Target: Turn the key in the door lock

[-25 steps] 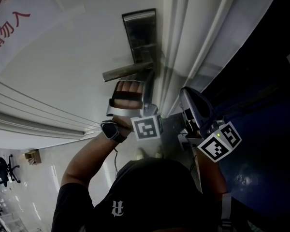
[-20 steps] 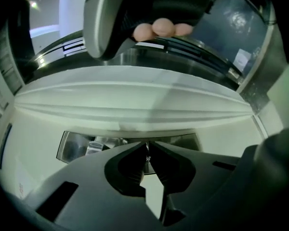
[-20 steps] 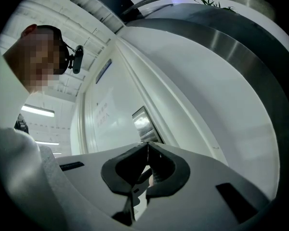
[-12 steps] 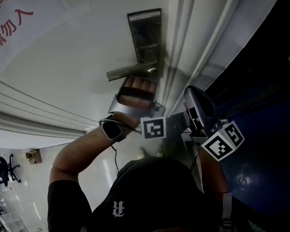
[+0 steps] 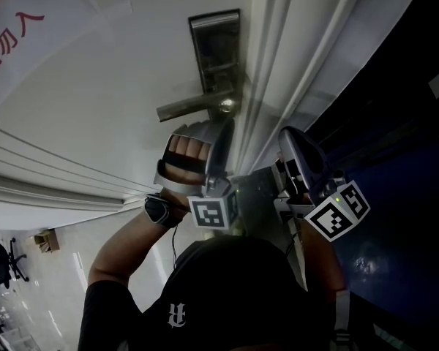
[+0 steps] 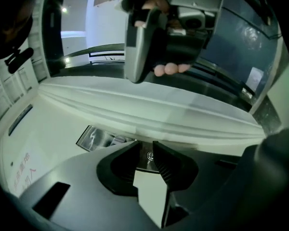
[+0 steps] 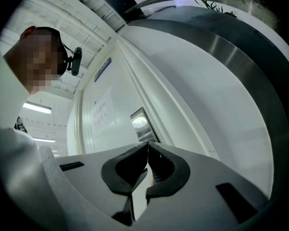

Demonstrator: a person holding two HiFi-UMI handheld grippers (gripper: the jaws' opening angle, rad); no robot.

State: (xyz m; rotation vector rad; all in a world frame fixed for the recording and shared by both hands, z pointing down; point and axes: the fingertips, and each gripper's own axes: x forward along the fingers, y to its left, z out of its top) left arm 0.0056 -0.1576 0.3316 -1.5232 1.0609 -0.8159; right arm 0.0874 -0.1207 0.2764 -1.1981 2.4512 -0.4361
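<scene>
A steel lock plate (image 5: 214,46) with a lever handle (image 5: 186,108) sits at the white door's edge, and a round lock cylinder (image 5: 226,105) shines under the lever's hub. My left gripper (image 5: 225,126) points up at that cylinder from just below. In the left gripper view its jaws (image 6: 148,150) stand a narrow gap apart. The cylinder (image 6: 150,156) shows through the gap, and I can make out no key. The lock plate (image 6: 94,137) lies to the left there. My right gripper (image 5: 287,139) hangs by the door frame, its jaws (image 7: 147,148) shut on nothing.
Ridged door-frame mouldings (image 5: 278,72) run beside the lock. A paper notice with red characters (image 5: 22,28) is taped to the door at upper left. A dark blue wall (image 5: 395,159) fills the right. The person's capped head (image 5: 227,291) blocks the lower middle.
The left gripper has rolled in the hand: its marker cube swung right, then down and to the left, while the tip stayed near the lock cylinder. The right gripper has barely moved.
</scene>
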